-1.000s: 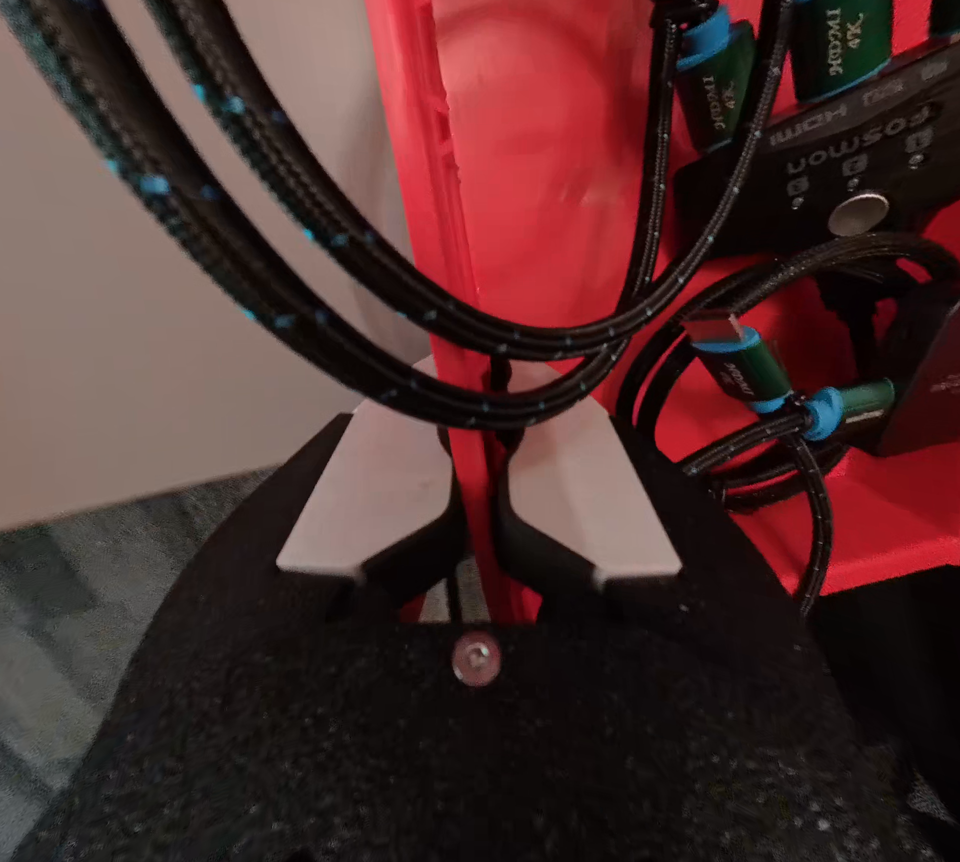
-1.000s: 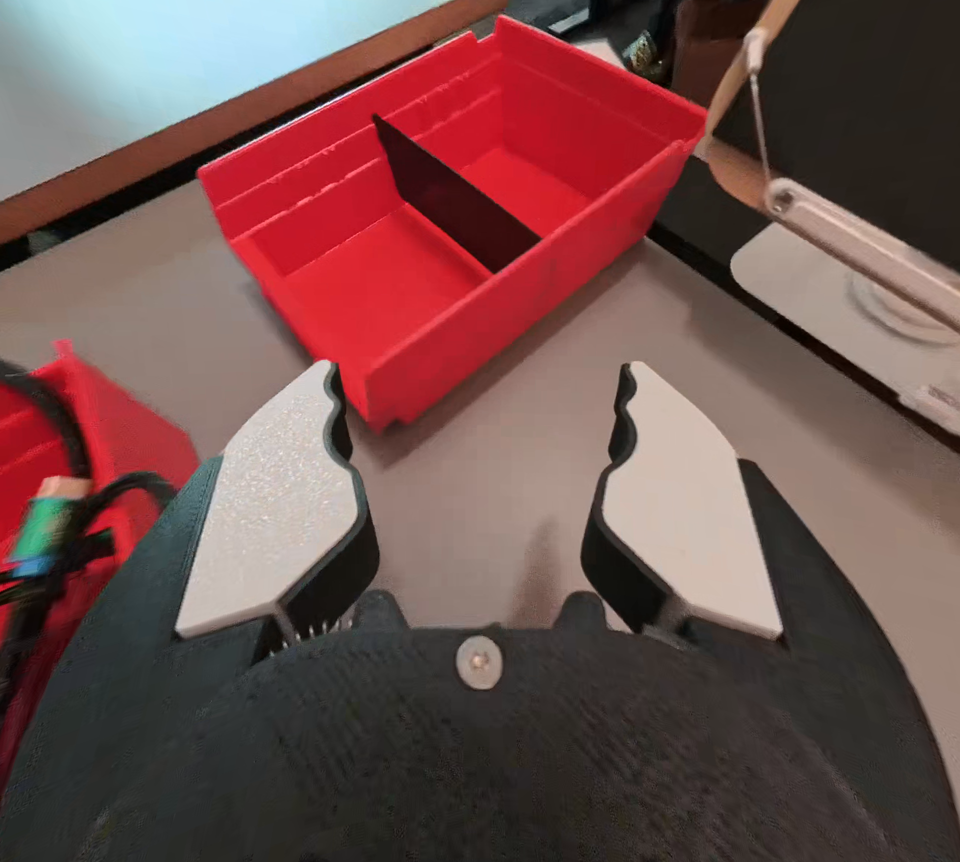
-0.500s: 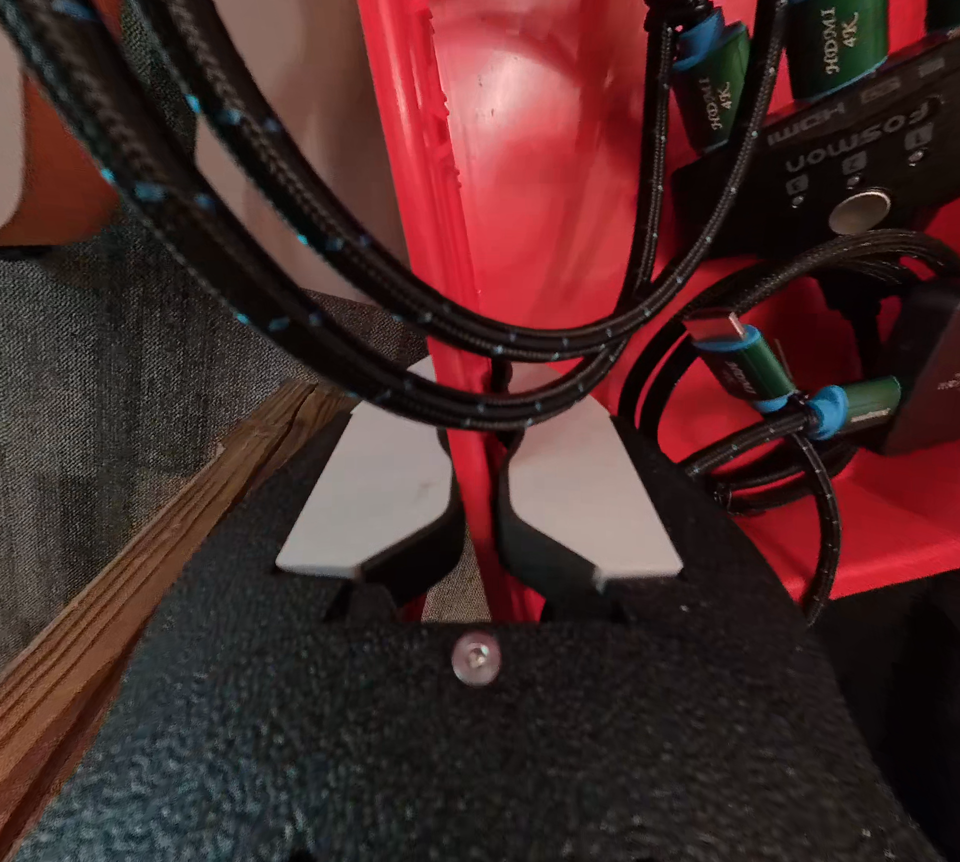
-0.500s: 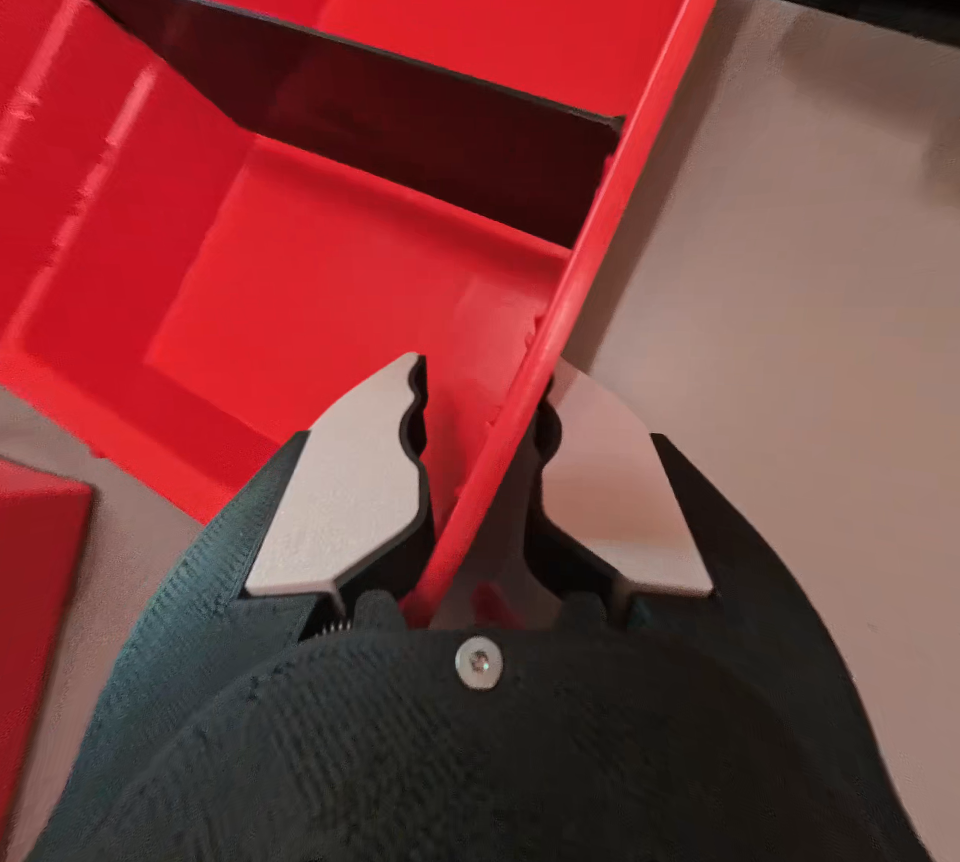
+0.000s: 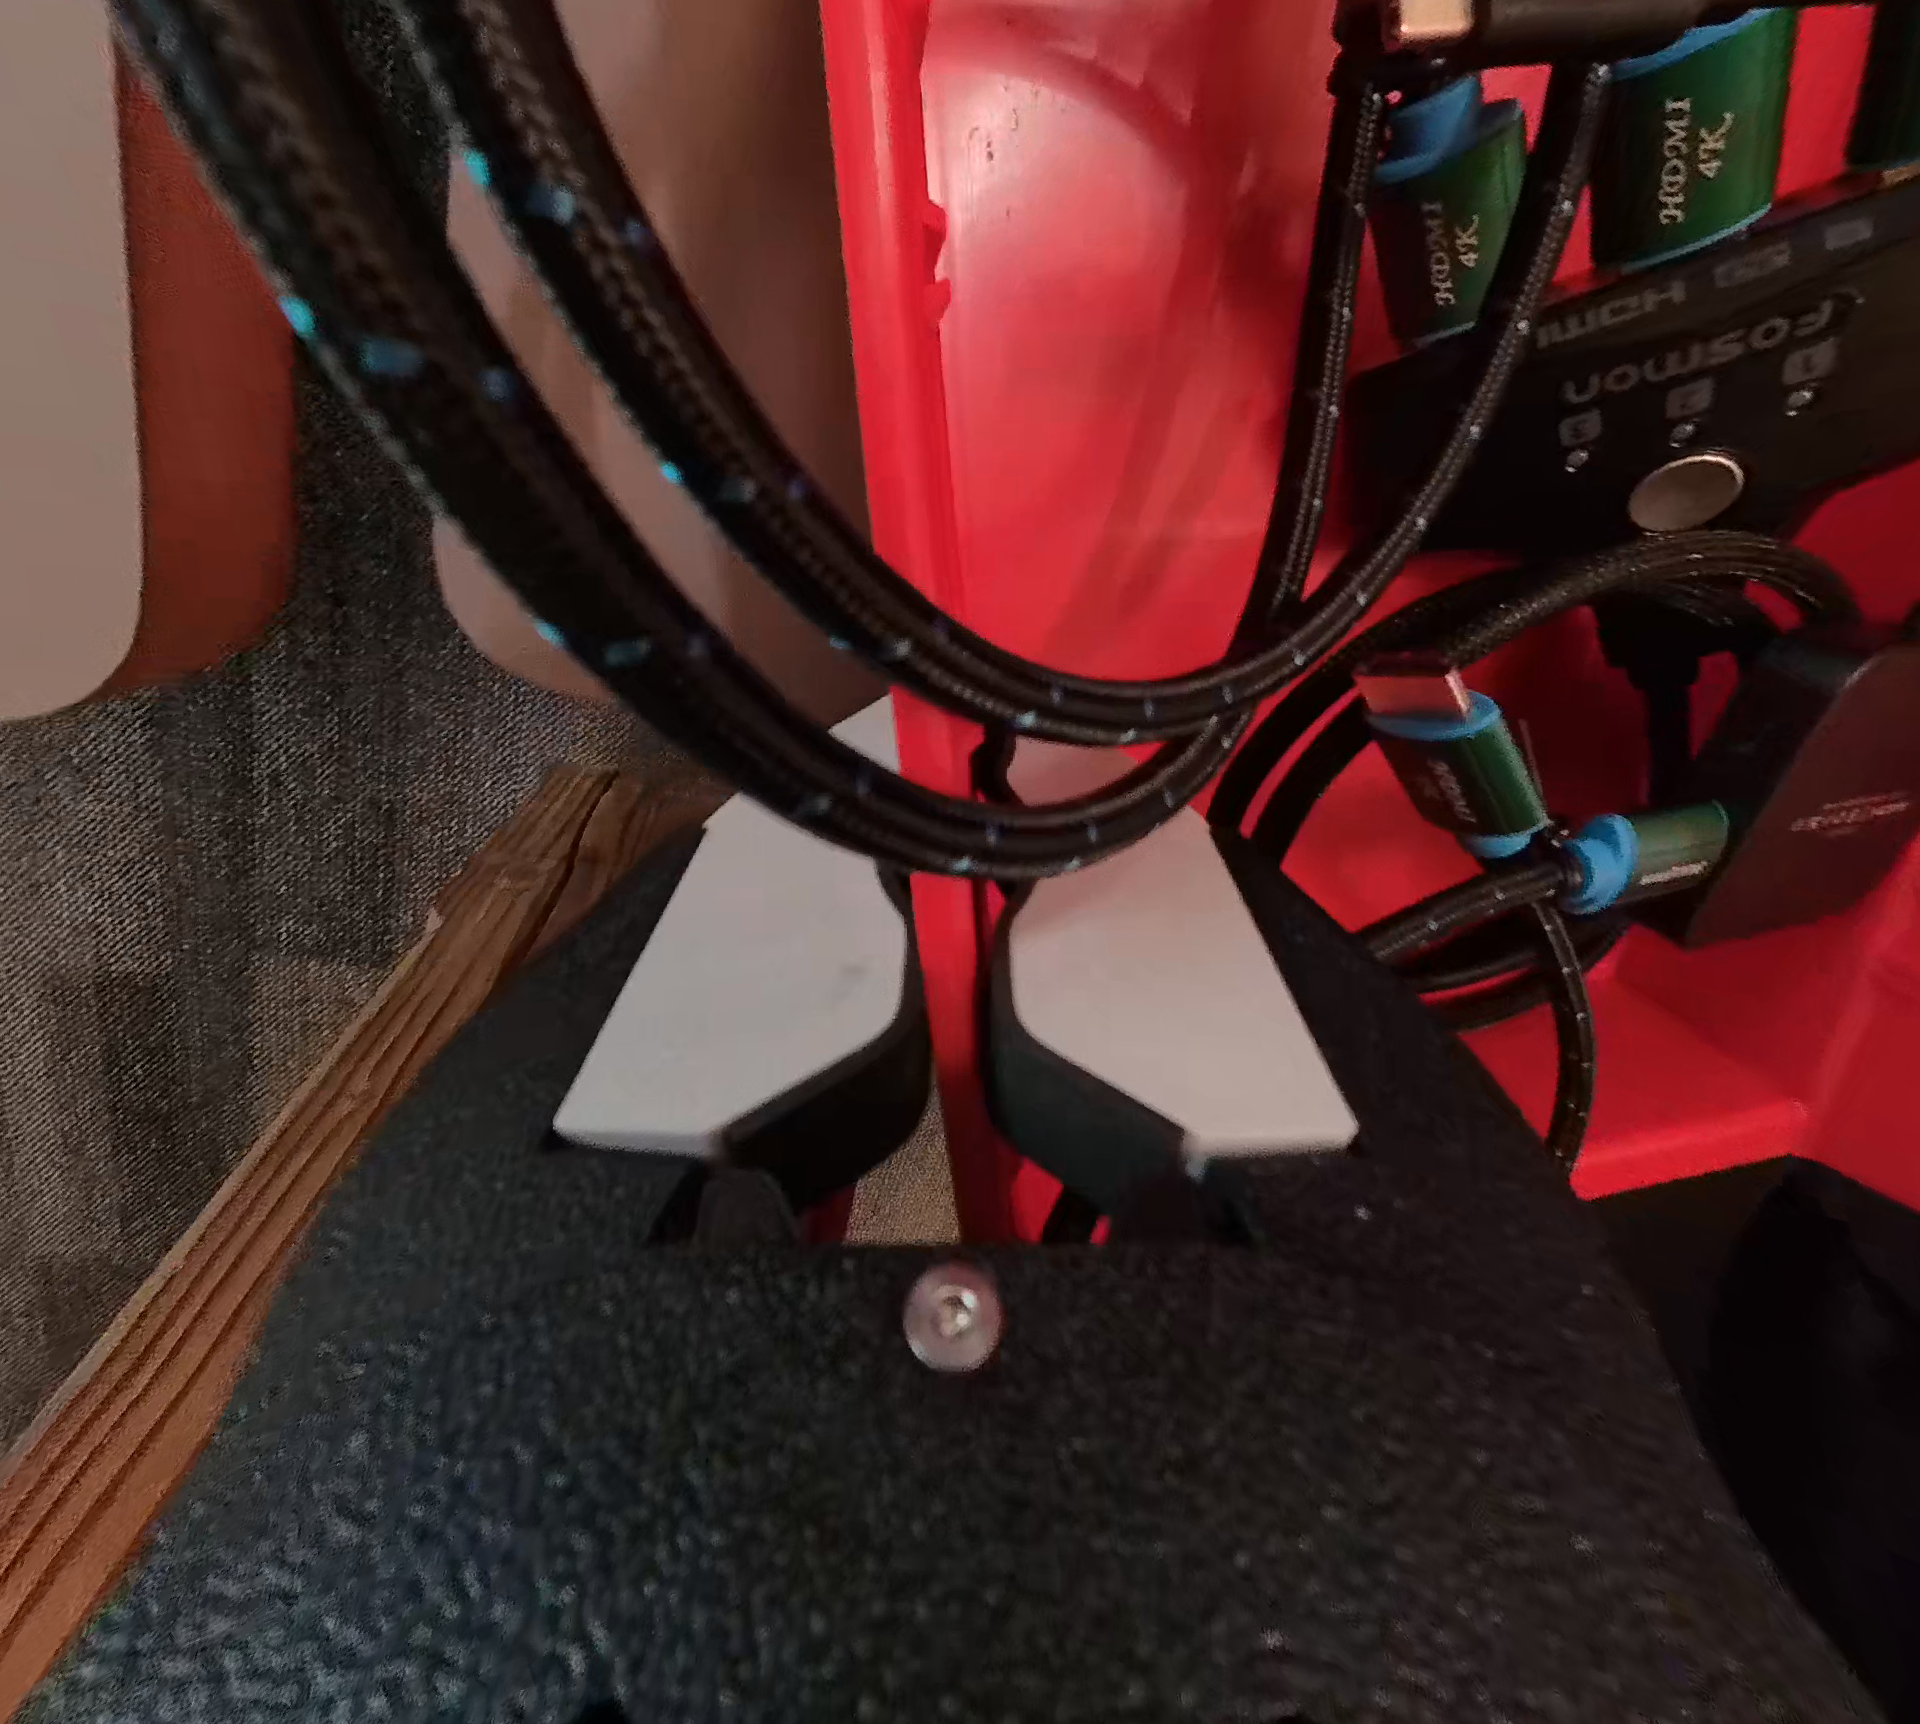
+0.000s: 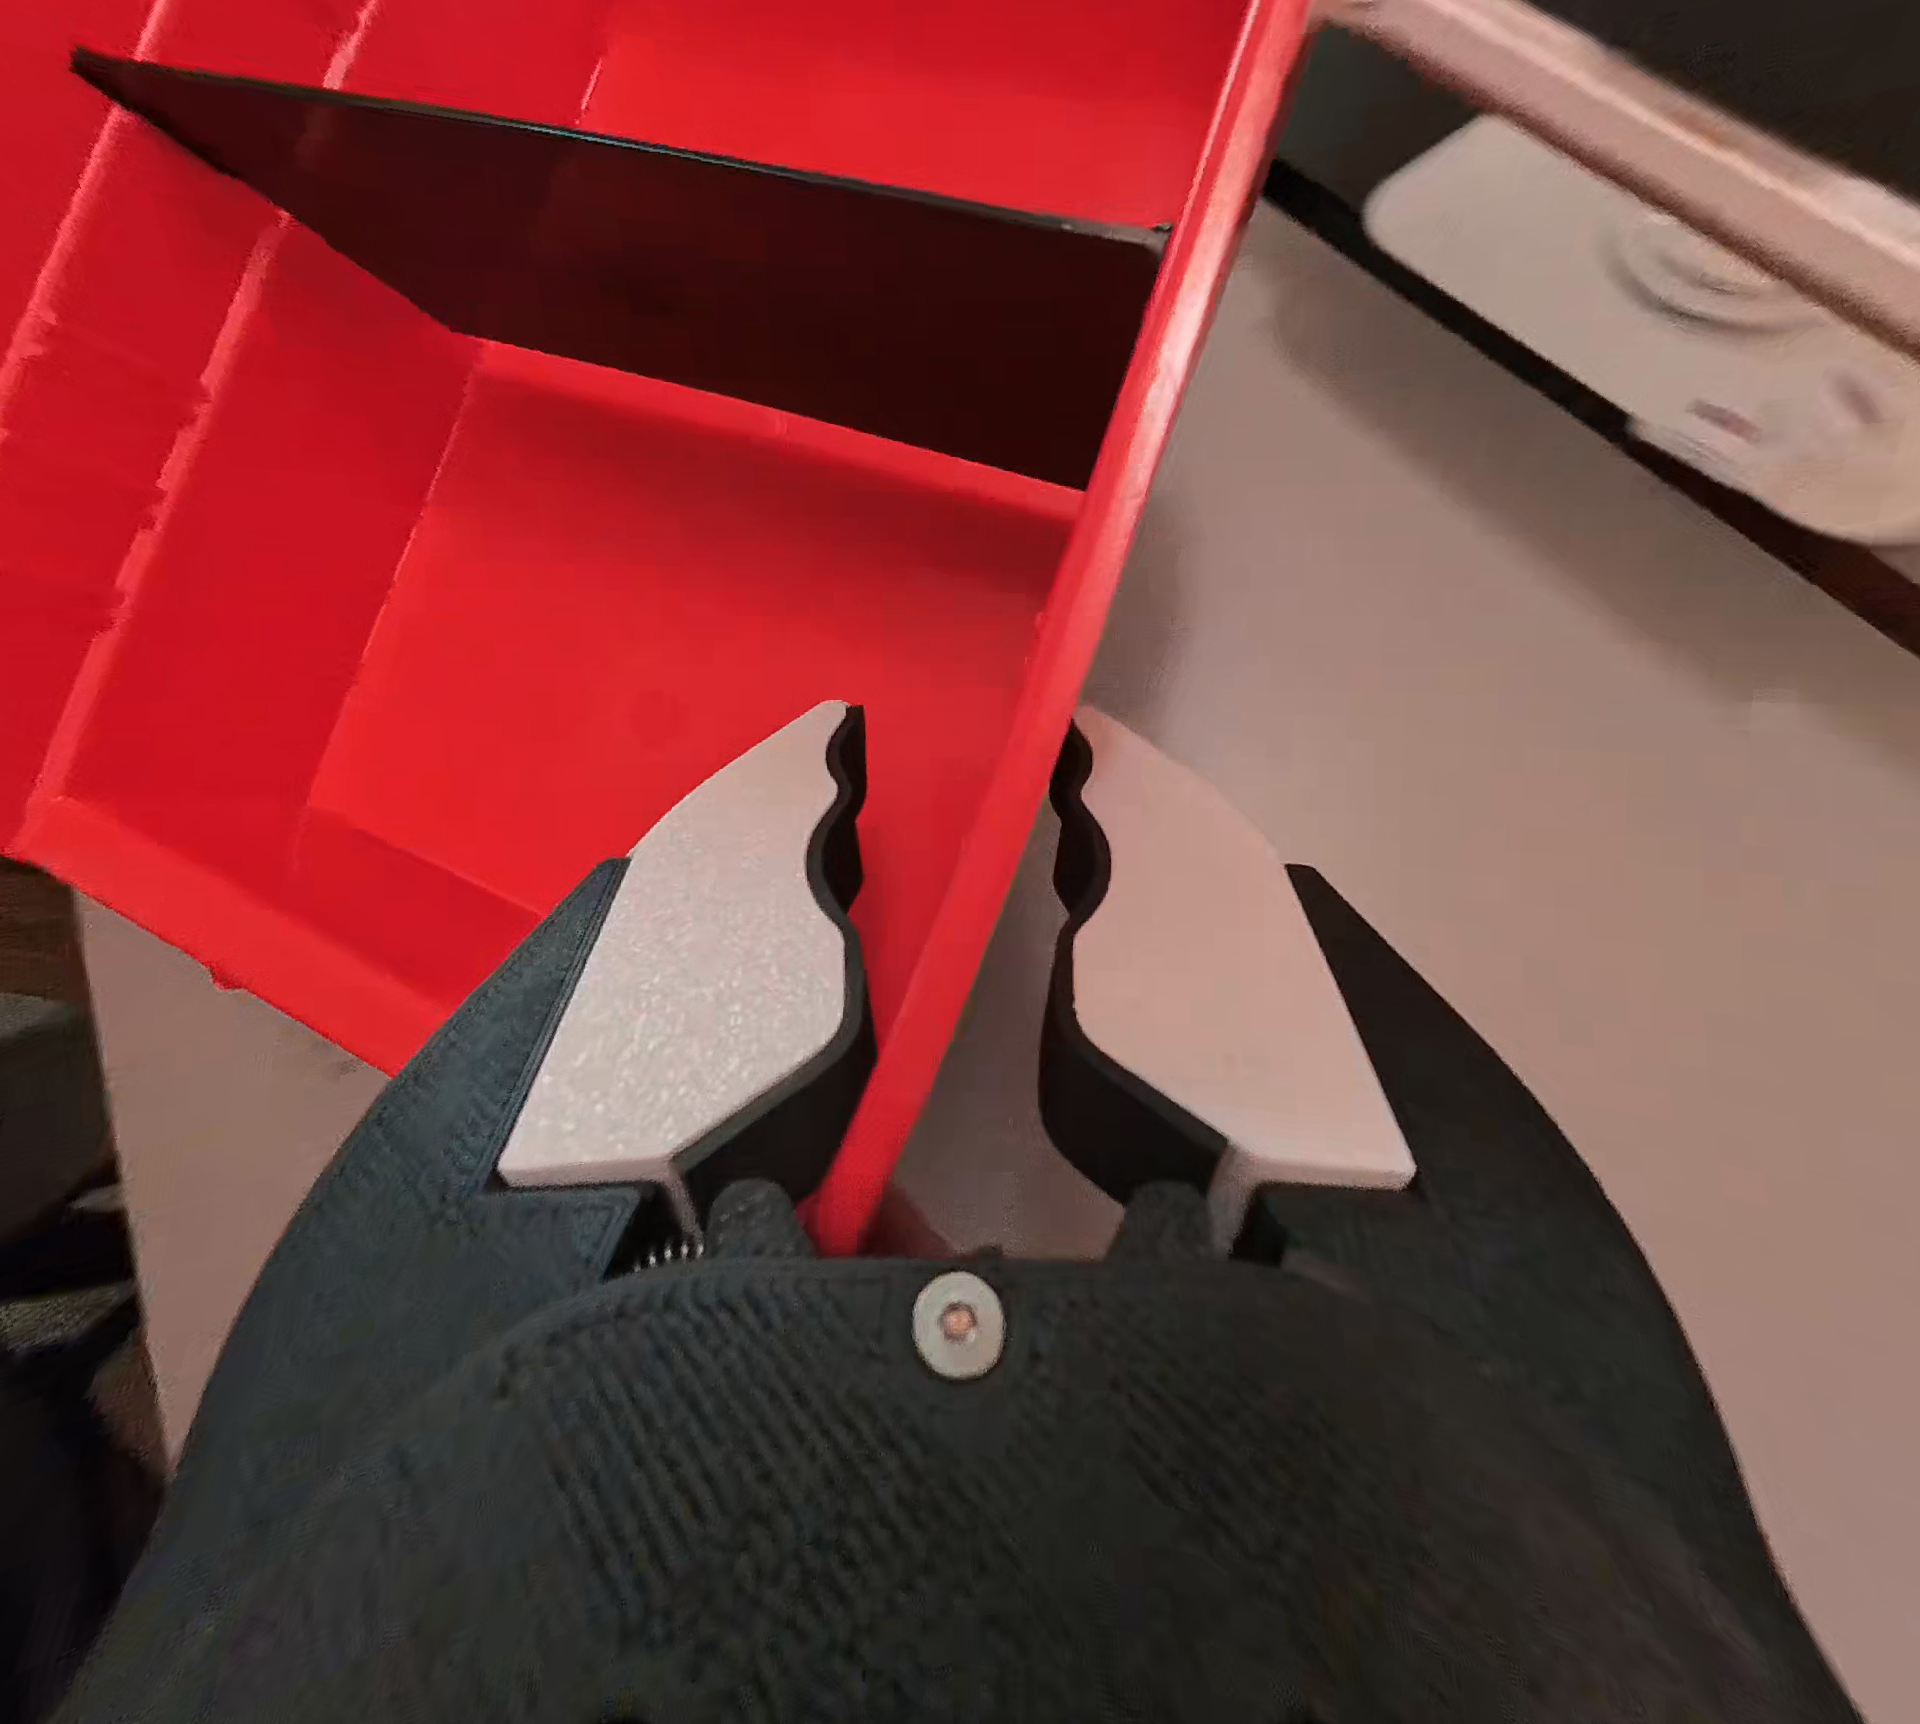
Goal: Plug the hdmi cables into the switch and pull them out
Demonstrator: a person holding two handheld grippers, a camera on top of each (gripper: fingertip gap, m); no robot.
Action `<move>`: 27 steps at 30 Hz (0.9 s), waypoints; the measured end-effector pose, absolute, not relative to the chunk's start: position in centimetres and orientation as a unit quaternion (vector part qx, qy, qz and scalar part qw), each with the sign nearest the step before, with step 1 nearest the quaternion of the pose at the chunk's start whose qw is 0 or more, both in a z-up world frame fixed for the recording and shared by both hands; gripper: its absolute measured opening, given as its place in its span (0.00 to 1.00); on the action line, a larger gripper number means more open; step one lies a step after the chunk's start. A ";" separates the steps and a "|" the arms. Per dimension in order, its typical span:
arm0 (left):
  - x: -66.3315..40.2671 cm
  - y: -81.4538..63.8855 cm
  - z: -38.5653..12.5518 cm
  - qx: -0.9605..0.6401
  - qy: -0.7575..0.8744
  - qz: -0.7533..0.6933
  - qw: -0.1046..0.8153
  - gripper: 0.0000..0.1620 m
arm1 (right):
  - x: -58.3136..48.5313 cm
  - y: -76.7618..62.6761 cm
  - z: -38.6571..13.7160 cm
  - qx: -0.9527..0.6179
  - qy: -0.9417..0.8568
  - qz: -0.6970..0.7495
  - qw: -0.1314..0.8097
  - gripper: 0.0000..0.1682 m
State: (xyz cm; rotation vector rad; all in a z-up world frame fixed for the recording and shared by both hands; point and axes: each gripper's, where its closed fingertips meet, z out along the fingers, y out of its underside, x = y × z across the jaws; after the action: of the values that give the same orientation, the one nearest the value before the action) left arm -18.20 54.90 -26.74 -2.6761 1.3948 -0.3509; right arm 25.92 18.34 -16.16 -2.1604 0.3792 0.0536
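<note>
In the left wrist view my left gripper (image 5: 951, 853) is shut on the side wall of a red bin (image 5: 883, 324). Inside the bin lies a black HDMI switch (image 5: 1662, 386) with green HDMI plugs (image 5: 1455, 220) in its ports. A loose green plug (image 5: 1455, 770) and a dark box (image 5: 1829, 801) lie below the switch. Braided black cables (image 5: 623, 531) hang over the wall. In the right wrist view my right gripper (image 6: 961, 739) is shut on the side wall of an empty red bin (image 6: 1195, 324) with a black divider (image 6: 727, 272).
A wooden table edge (image 5: 260, 1155) and grey carpet (image 5: 208, 843) show to the left of the cable bin. The grey table top (image 6: 1455, 739) lies under the empty bin. A white monitor stand base (image 6: 1662, 303) stands at its far right.
My right gripper went from open above the table to shut on the empty bin's wall, and the bin has shifted with it. The left gripper carried its bin out past the table edge.
</note>
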 end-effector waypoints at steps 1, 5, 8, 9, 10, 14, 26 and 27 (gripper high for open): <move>-17.8 54.9 -26.8 -0.879 0.459 -0.120 0.050 0.03 | 26.9 15.0 -15.5 -0.870 0.167 0.015 0.464 0.21; -15.6 55.1 -26.8 -0.874 0.467 -0.126 0.046 0.03 | 31.9 0.2 -14.7 -0.851 0.243 -0.018 0.464 0.21; -12.8 55.4 -26.9 -0.869 0.475 -0.134 0.043 0.02 | 36.2 -11.0 -15.8 -0.843 0.315 -0.053 0.433 0.21; -11.6 55.5 -26.9 -0.868 0.476 -0.136 0.041 0.02 | 37.5 -14.4 -16.4 -0.842 0.336 -0.068 0.417 0.21; -10.4 55.7 -26.9 -0.867 0.477 -0.136 0.040 0.02 | 38.6 -17.6 -17.1 -0.840 0.355 -0.082 0.401 0.21; -4.6 56.5 -27.0 -0.864 0.484 -0.133 0.042 0.02 | 41.1 -25.8 -19.8 -0.833 0.407 -0.099 0.362 0.20; 10.9 57.7 -27.1 -0.861 0.490 -0.122 0.062 0.03 | 45.2 -26.6 -25.7 -0.858 0.401 -0.040 0.318 0.21; 11.3 57.7 -27.1 -0.860 0.492 -0.120 0.066 0.06 | 45.4 -26.4 -26.2 -0.854 0.407 -0.034 0.321 0.22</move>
State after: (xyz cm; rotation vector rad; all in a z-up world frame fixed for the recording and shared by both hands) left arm 11.26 57.72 -27.13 -2.5921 1.4846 -0.3610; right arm 45.38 -26.42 -26.19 -2.2438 1.0702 -0.0881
